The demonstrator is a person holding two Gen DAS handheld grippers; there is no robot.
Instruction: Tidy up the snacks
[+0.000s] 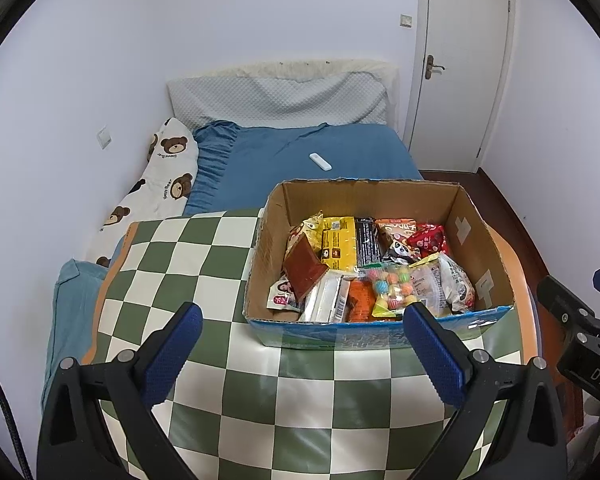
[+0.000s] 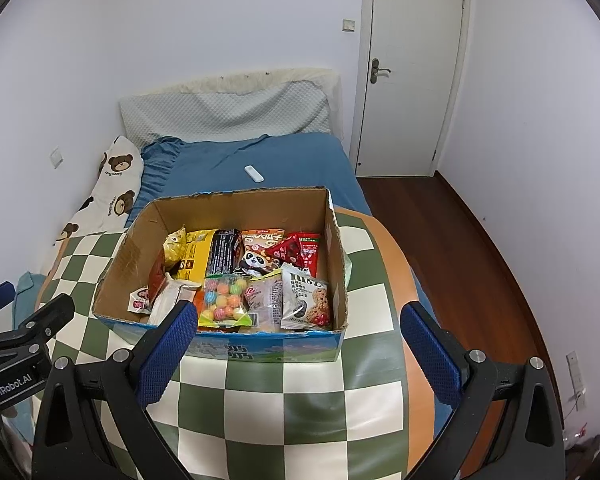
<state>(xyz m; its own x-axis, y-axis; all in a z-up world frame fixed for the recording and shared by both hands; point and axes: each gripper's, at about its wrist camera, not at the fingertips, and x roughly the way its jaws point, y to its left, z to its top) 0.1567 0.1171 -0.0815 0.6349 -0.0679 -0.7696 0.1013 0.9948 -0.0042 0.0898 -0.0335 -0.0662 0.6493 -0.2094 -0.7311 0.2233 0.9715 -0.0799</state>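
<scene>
Checkered table [image 1: 204,248] lies bare beneath both wide-open, empty jaws of the left gripper [image 1: 301,354] and right gripper [image 2: 300,350], with the snack-filled cardboard box [image 2: 138,240] just ahead, near the table's far edge.

Lower snack packets [image 2: 168,304] lie half buried in the cardboard box [image 2: 140,240].
</scene>
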